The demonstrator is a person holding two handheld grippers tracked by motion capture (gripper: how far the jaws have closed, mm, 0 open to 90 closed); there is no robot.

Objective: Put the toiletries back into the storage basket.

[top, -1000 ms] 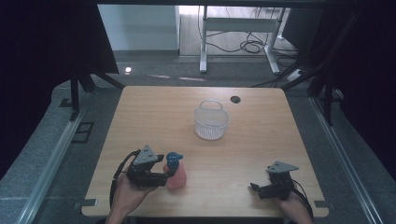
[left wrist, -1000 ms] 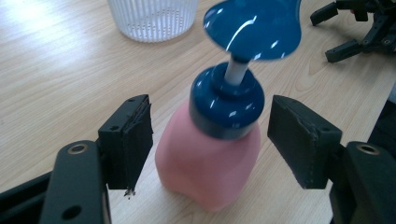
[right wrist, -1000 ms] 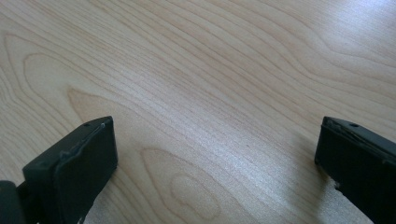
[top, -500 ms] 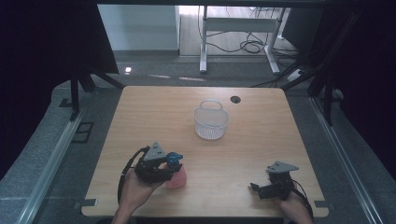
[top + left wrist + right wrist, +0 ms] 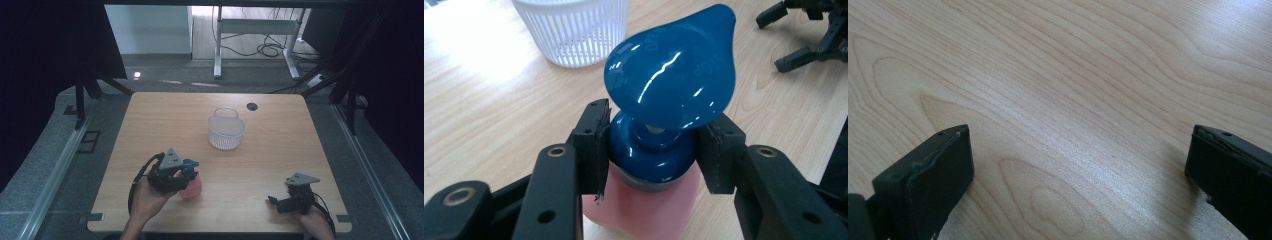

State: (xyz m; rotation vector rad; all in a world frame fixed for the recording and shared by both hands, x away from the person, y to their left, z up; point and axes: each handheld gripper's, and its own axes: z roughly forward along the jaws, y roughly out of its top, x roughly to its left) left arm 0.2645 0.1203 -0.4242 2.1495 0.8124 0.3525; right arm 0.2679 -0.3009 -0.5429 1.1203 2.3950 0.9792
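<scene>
Pinching the blue neck of the pink bottle, the left gripper sits at seven o'clock from the white basket; the right gripper rests spread wide on the table

Pink bottle w/ glossy blue pump top is showing faint raised lettering. Left gripper is showing black jaws; right gripper black too, w/ grey plates on top. Basket is looking white, fine slatted mesh. Table is showing light wood grain w/ a black hole.
</scene>
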